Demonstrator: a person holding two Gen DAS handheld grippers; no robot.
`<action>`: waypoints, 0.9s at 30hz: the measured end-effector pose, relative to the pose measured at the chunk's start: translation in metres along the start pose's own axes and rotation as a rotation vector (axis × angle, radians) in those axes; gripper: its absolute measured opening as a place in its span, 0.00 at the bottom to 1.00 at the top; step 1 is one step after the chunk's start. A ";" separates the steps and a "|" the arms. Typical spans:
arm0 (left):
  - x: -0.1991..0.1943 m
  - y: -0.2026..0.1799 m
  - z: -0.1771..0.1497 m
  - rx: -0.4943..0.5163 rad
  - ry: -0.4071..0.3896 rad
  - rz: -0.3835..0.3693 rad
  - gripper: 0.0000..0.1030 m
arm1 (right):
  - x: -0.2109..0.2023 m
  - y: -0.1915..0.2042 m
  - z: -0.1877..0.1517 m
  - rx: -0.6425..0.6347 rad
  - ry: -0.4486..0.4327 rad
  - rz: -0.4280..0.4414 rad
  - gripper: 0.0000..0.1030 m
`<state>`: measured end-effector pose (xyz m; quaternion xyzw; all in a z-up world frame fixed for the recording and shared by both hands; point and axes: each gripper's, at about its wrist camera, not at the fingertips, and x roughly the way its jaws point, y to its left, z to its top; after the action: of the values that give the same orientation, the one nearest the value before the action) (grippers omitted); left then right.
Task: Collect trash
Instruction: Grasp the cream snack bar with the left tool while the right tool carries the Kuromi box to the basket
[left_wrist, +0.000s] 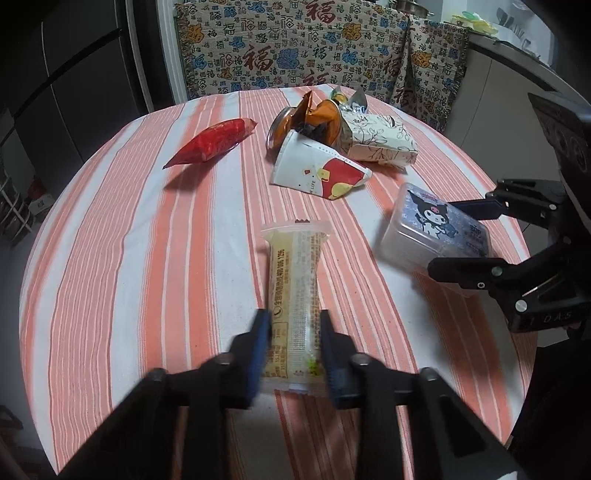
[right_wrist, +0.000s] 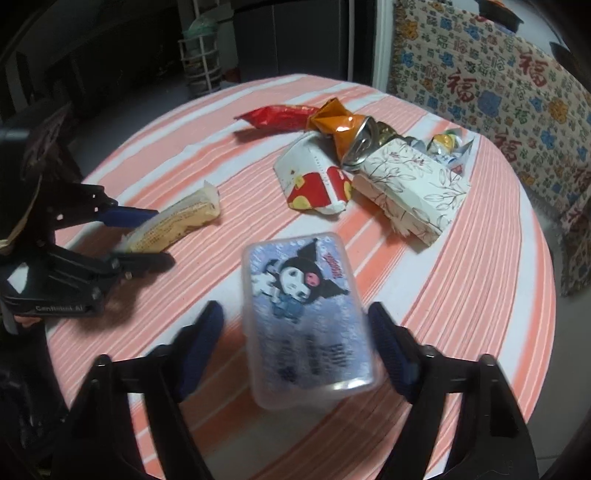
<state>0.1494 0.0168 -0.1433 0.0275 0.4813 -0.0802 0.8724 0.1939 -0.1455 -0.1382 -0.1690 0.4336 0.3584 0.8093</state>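
The snack packet (left_wrist: 293, 314) lay on the striped tablecloth (left_wrist: 147, 258) with its long axis running away from the left gripper (left_wrist: 295, 354), near end between the blue pads, which pinched it from both sides. That gripper pointed steeply down. The right gripper (right_wrist: 295, 354), also angled down, straddled the clear cartoon box (right_wrist: 306, 317); its jaws stood apart, a gap showing on the left side. Beyond lay a red packet (left_wrist: 212, 142), a crushed cup (left_wrist: 317, 171) and a floral carton (left_wrist: 380, 142).
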 end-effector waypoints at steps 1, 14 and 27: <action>-0.001 0.001 0.000 -0.010 -0.005 -0.004 0.22 | -0.002 0.000 0.000 0.013 0.000 -0.001 0.64; 0.000 -0.035 -0.001 0.003 -0.039 -0.042 0.20 | -0.034 -0.022 -0.029 0.175 -0.014 -0.144 0.64; 0.010 -0.043 0.009 0.047 -0.008 -0.020 0.20 | -0.027 -0.035 -0.029 0.216 0.032 -0.098 0.64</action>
<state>0.1550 -0.0284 -0.1451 0.0428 0.4759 -0.1004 0.8727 0.1924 -0.1979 -0.1339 -0.1074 0.4740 0.2668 0.8322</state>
